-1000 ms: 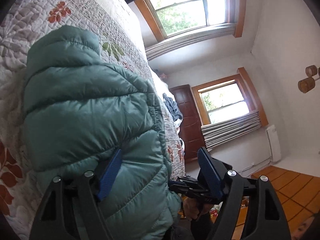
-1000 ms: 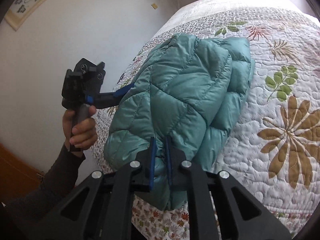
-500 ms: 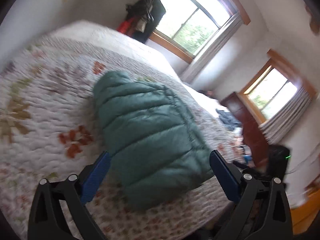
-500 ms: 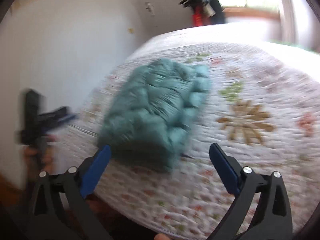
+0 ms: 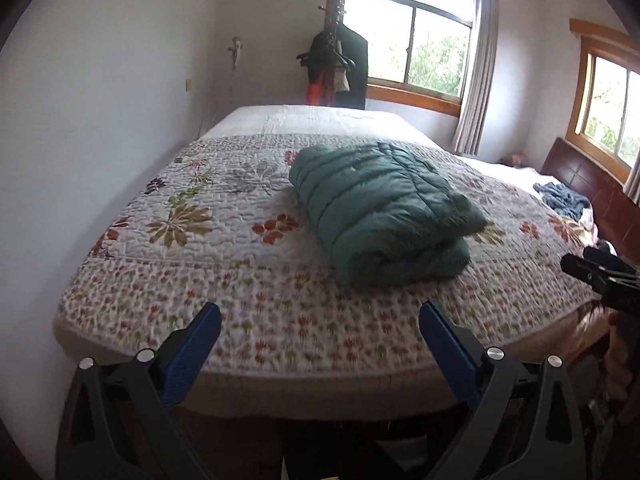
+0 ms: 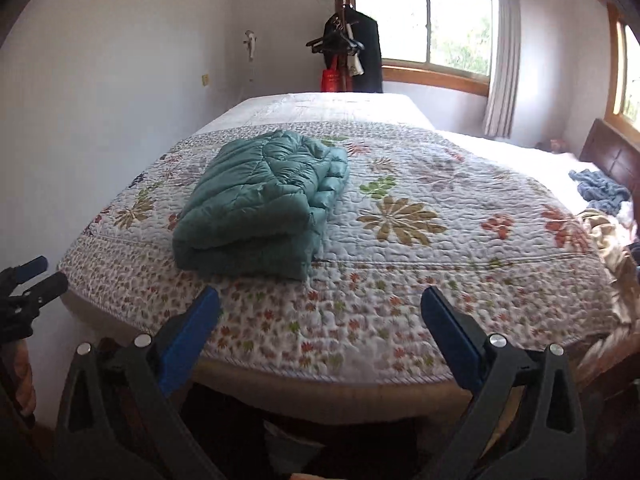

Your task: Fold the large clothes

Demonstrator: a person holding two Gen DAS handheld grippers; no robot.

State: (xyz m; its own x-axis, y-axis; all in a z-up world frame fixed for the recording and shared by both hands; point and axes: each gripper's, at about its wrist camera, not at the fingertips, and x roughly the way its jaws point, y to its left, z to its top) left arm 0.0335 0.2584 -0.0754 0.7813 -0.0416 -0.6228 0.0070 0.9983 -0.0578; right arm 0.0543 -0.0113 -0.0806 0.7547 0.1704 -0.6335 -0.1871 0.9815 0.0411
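Tools [image 5: 320, 328] [image 6: 320, 312] wide apart, empty, clear of folded jacket [image 5: 380, 208] on bed [image 5: 200, 240]

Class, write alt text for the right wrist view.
A folded teal puffer jacket lies on a floral quilt covering a bed. The open right gripper is held back from the bed's near edge, empty.

Teal quilted puffer jacket [image 5: 380, 208], folded into a thick, compact bundle of stacked layers. Lying flat on the floral bed quilt [image 5: 224, 220], toward the foot end, set back from the small-flower border band. Folded edge rounded and bulging, facing the foot of the bed; stitched channels running across the top. Held by nothing, apart from both grippers.
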